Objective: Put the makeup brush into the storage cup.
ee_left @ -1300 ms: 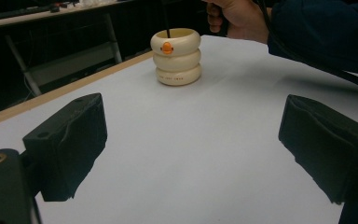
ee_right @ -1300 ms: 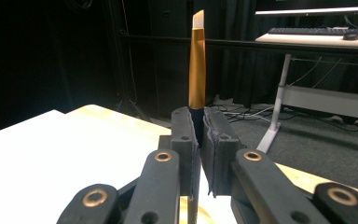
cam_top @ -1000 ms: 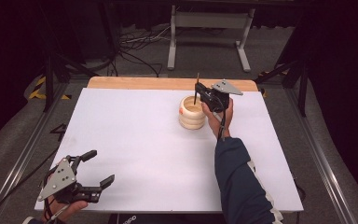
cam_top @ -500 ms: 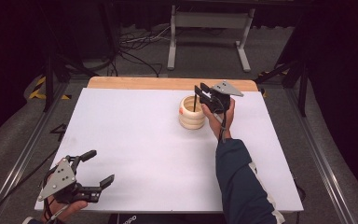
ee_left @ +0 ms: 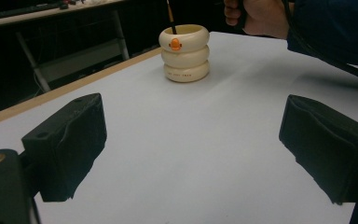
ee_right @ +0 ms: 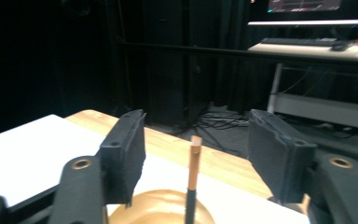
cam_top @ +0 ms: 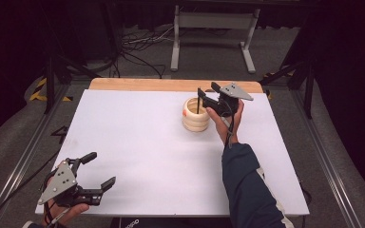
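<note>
Brush standing in the ringed cream holder point(cam_top: 196, 114), both grippers open.

The right gripper view shows the brush point(ee_right: 194, 179) upright between the right gripper's point(cam_top: 206, 96) jaws, which have just been opening and stand clear of it. The high view shows that hand level over the holder and the left gripper point(cam_top: 100, 169), spread and empty, well apart from it.

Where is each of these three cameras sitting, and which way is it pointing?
High view: above the table's near side, looking forward and down; both forearms, left gripper, right gripper.
Left gripper view: between its open jaws, across the table at the cream holder.
Right gripper view: over the holder, jaws flanking the stick.
All share the holder.
</note>
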`<state>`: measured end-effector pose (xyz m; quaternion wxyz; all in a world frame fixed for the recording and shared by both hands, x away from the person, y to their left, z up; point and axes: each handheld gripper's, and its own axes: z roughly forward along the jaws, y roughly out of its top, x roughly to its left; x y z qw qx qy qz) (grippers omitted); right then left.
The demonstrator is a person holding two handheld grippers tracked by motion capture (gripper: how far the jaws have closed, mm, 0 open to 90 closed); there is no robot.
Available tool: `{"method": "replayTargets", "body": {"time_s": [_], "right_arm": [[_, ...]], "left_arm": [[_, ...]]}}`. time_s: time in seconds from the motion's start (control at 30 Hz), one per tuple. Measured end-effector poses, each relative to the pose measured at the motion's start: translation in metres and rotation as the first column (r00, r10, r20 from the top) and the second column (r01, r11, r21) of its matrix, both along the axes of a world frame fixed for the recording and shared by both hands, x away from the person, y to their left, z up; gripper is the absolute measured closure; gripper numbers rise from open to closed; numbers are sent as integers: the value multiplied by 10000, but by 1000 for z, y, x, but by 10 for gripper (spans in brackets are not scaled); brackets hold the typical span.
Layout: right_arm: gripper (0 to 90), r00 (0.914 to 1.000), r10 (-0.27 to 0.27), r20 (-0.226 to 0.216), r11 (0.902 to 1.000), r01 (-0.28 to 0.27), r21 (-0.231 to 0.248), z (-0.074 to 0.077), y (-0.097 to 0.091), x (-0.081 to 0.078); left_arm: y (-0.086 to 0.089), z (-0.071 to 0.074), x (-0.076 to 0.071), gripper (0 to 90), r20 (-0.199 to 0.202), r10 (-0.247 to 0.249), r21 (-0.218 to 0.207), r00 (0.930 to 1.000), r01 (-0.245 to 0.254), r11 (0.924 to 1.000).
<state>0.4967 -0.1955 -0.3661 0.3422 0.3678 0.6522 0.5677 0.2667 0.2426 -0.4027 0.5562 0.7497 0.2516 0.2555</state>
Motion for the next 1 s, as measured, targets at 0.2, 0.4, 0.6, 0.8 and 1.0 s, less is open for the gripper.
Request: {"method": "replayTargets", "body": {"time_s": [0.2, 0.4, 0.6, 0.8, 1.0], "right_arm": [[256, 9990, -275, 346, 9995, 279, -113, 8, -1, -6], [127, 9984, -407, 389, 9981, 424, -448, 10, 2, -9], [90, 9977, -492, 456, 9976, 514, -471, 11, 0, -10], [79, 9970, -419, 649, 9977, 452, -507, 15, -1, -16], [74, 9967, -287, 756, 9973, 336, -647, 17, -2, -23]], "left_arm": [[-1, 0, 0, 81, -38, 0, 57, 10000, 0, 10000], [-1, -1, 0, 81, -98, -31, 100, 9999, 32, 9999], [-1, -1, 0, 80, -91, -33, 135, 10000, 34, 9999], [0, -2, 0, 80, -105, 20, 168, 9999, -18, 9999], [0, -2, 0, 81, -106, 36, 197, 9999, -34, 9998]]}}
